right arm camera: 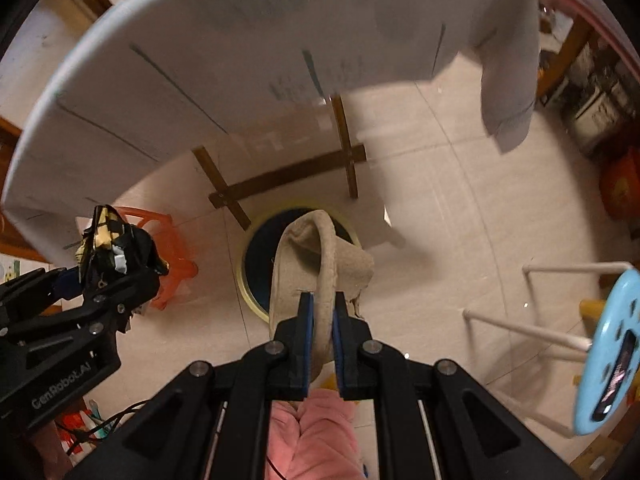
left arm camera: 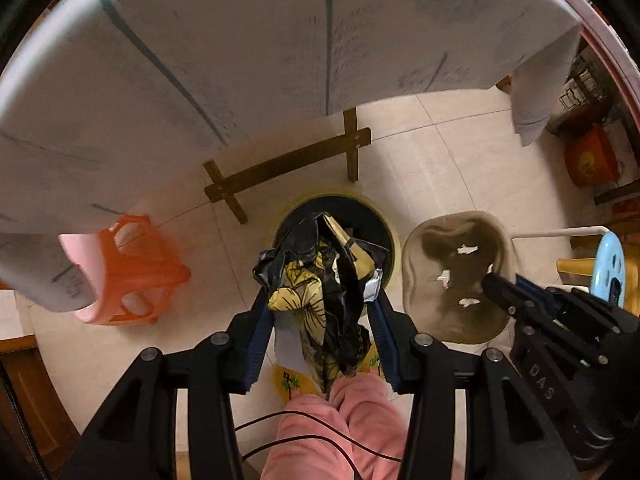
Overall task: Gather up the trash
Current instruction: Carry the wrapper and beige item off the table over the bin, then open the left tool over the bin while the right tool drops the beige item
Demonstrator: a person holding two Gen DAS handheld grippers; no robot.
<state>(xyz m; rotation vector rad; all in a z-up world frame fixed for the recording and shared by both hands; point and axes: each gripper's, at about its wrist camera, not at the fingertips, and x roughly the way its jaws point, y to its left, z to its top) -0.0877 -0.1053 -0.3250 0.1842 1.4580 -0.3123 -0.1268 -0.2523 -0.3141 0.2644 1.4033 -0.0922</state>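
I held both tongs pointing down over the round trash bin [left arm camera: 380,236], which stood on the tiled floor just in front of the wooden legs of the cloth-draped bench [left arm camera: 200,60], because that was where each piece had to drop. My left tongs [left arm camera: 320,316] were pinching a crumpled wad of black and yellow-flowered wrapper [left arm camera: 316,280], the blue pads pressed against its sides and the bundle bulging above them; it hung right over the dark mouth of the bin, so I judged a release there would land it inside. My right tongs [right arm camera: 319,320] were pressed nearly together on the thin rim of a beige moulded-pulp tray [right arm camera: 316,252], gripped by the edge so the curved body dangled over the same opening. From the left wrist view that tray [left arm camera: 456,276] looked slightly to the side of the bin, beside the wrapper, keeping the two loads apart. An orange plastic stool [left arm camera: 140,272] stood near the bin, clear of both drops.
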